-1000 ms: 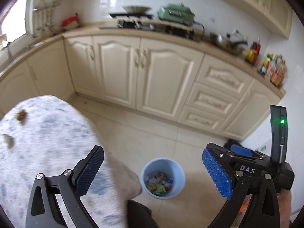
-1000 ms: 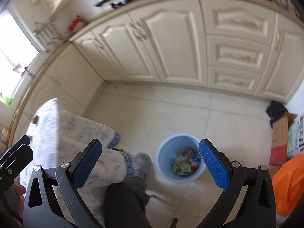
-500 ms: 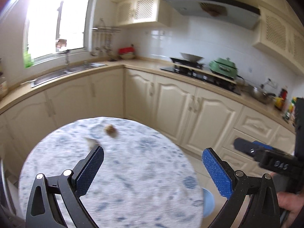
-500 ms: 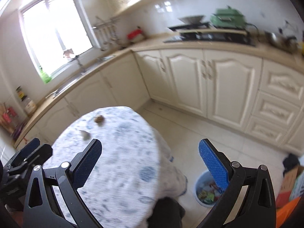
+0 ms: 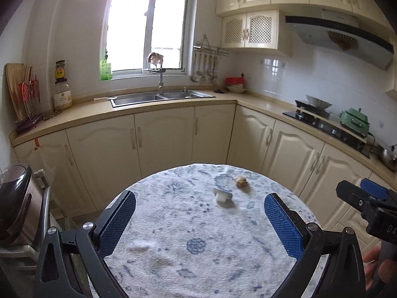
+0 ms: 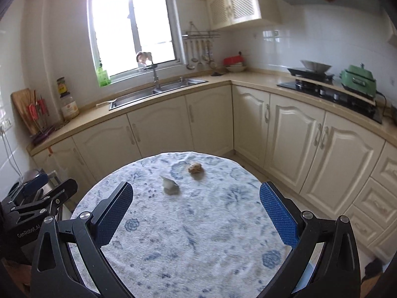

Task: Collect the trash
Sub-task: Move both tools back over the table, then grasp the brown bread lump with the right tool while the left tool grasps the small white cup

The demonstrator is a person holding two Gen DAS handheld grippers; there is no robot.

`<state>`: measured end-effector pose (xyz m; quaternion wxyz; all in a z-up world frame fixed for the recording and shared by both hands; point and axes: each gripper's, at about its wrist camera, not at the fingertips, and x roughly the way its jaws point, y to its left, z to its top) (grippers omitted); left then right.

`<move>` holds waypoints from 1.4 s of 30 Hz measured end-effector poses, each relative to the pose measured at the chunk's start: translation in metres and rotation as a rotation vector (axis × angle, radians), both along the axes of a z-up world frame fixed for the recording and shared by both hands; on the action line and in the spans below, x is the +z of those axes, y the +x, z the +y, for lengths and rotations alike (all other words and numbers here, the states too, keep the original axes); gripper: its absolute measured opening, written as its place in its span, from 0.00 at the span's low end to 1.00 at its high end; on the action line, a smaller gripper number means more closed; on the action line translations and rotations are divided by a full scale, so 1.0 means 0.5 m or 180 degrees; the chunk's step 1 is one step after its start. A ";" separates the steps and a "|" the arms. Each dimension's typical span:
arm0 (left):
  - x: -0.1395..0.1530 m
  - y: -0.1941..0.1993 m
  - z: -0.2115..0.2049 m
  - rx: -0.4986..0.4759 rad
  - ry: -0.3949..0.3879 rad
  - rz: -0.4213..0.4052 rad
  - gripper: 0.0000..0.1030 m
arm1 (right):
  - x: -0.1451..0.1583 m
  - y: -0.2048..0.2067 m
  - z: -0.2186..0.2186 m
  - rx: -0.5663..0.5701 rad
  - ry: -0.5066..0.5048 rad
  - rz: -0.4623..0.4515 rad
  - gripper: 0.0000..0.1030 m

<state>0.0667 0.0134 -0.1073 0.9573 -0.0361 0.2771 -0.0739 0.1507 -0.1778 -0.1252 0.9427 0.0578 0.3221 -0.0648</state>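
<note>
Two bits of trash lie on the far part of a round table with a white and blue cloth (image 5: 198, 260): a crumpled brown wad (image 5: 241, 181) and a small white scrap (image 5: 222, 195). Both also show in the right wrist view, the brown wad (image 6: 194, 167) and the white scrap (image 6: 169, 184), on the same table (image 6: 198, 248). My left gripper (image 5: 199, 223) is open and empty over the near part of the table. My right gripper (image 6: 196, 216) is open and empty beside it. The bin is out of view.
Cream kitchen cabinets (image 5: 158, 146) curve around behind the table, with a steel sink (image 5: 161, 96) under the window and a hob (image 6: 330, 87) on the right. A dark appliance on a rack (image 5: 17, 203) stands left of the table.
Both grippers have swung up and left from the blue bin on the floor to face the table top. The bin has left view. Both stay open and empty.
</note>
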 end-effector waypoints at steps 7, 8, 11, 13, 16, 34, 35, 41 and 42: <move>-0.067 0.161 -0.045 0.0027 0.0062 0.0241 0.99 | -0.064 0.090 0.010 0.0088 -0.0124 0.0202 1.00; -0.079 0.185 -0.052 -0.0005 0.0073 0.0283 0.99 | -0.079 0.106 0.003 0.0086 -0.0126 0.0257 1.00; -0.120 0.272 -0.090 -0.0121 0.0132 0.0413 0.99 | -0.127 0.158 -0.029 0.0059 -0.0071 0.0412 1.00; -0.153 0.338 -0.120 -0.0202 0.0181 0.0509 0.99 | -0.160 0.192 -0.055 0.0024 -0.0046 0.0507 1.00; -0.210 0.438 -0.171 -0.0302 0.0236 0.0670 0.99 | -0.206 0.242 -0.092 -0.0045 0.0012 0.0638 1.00; -0.374 0.734 -0.239 -0.0661 -0.0139 0.1211 0.36 | -0.351 0.380 -0.132 -0.0052 0.0157 0.1043 1.00; -0.374 0.746 -0.231 -0.0653 -0.0170 0.1212 0.36 | -0.353 0.384 -0.128 -0.0031 0.0163 0.1049 1.00; -0.377 0.779 -0.181 -0.0562 -0.0255 0.1182 0.36 | -0.369 0.417 -0.104 0.0060 0.0190 0.1116 1.00; -0.376 0.784 -0.172 -0.0536 -0.0262 0.1175 0.36 | -0.374 0.425 -0.099 0.0081 0.0191 0.1127 1.00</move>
